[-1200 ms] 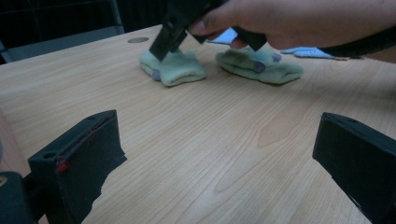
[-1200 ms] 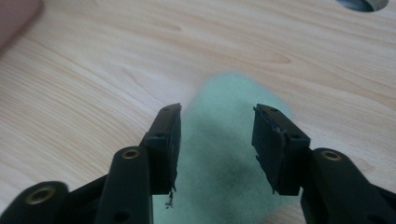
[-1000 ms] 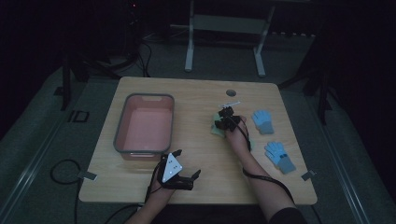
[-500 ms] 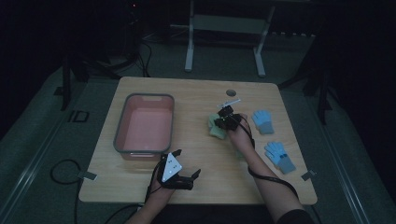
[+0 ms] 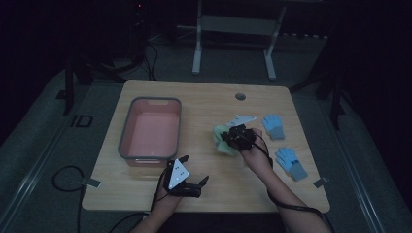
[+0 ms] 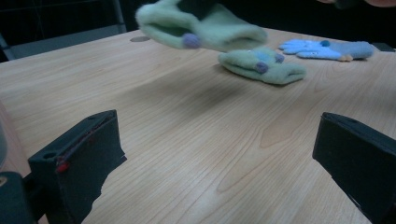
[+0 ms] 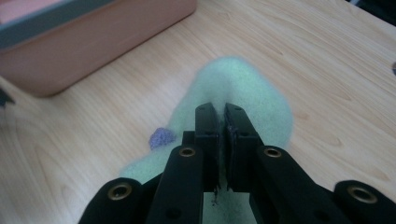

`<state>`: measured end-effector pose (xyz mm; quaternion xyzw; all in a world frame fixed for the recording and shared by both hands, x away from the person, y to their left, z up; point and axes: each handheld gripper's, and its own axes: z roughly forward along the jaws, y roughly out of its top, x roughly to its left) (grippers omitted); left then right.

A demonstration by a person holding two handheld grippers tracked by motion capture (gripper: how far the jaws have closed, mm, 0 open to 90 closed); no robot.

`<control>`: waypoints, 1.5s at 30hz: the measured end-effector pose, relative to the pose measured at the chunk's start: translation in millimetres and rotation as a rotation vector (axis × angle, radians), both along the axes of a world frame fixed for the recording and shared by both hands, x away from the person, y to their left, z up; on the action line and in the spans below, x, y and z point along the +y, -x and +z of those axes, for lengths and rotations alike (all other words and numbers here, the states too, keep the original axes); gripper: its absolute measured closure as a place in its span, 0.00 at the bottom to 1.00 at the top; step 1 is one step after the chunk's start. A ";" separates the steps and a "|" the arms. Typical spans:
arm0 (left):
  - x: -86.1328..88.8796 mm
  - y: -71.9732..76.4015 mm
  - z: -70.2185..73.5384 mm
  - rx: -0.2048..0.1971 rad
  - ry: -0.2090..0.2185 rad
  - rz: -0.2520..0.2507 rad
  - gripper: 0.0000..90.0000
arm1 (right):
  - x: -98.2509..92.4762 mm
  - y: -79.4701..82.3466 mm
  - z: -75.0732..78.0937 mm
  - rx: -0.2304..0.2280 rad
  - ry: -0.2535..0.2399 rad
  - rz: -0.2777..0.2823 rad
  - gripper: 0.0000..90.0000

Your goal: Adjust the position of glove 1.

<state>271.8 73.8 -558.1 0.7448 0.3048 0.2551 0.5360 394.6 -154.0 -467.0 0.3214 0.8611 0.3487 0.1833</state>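
A green glove [image 7: 233, 88] is clamped between the closed jaws of the right hand-held gripper [image 7: 221, 122] and held lifted above the surface [image 5: 204, 104], apparently for carrying. Its mate [image 6: 264, 67] lies below; two blue gloves [image 5: 274, 125] lie nearby. The pink bin [image 5: 127, 127] is likely the destination. The left hand-held gripper [image 5: 194, 187] rests idle, jaws apart.

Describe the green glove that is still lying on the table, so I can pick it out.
On the wooden table, look right of the pink bin. It is the pale green glove lying flat under the lifted green glove in the right gripper; neighbouring blue gloves lie farther right.
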 end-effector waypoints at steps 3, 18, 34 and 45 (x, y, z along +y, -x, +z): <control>0.0 0.0 0.0 0.001 -0.002 -0.001 0.01 | -1.9 9.6 -7.4 0.012 -0.001 0.010 0.95; 0.5 -0.3 0.0 0.002 0.002 -0.004 0.01 | 8.4 10.9 -54.1 0.062 0.056 0.019 0.93; 0.6 -0.3 0.0 0.002 0.003 -0.007 0.01 | 9.5 -9.8 -70.0 0.110 0.007 -0.022 0.68; 0.2 -0.2 0.0 0.000 0.000 -0.007 0.01 | -5.1 -3.7 -38.7 0.062 -0.034 -0.009 0.63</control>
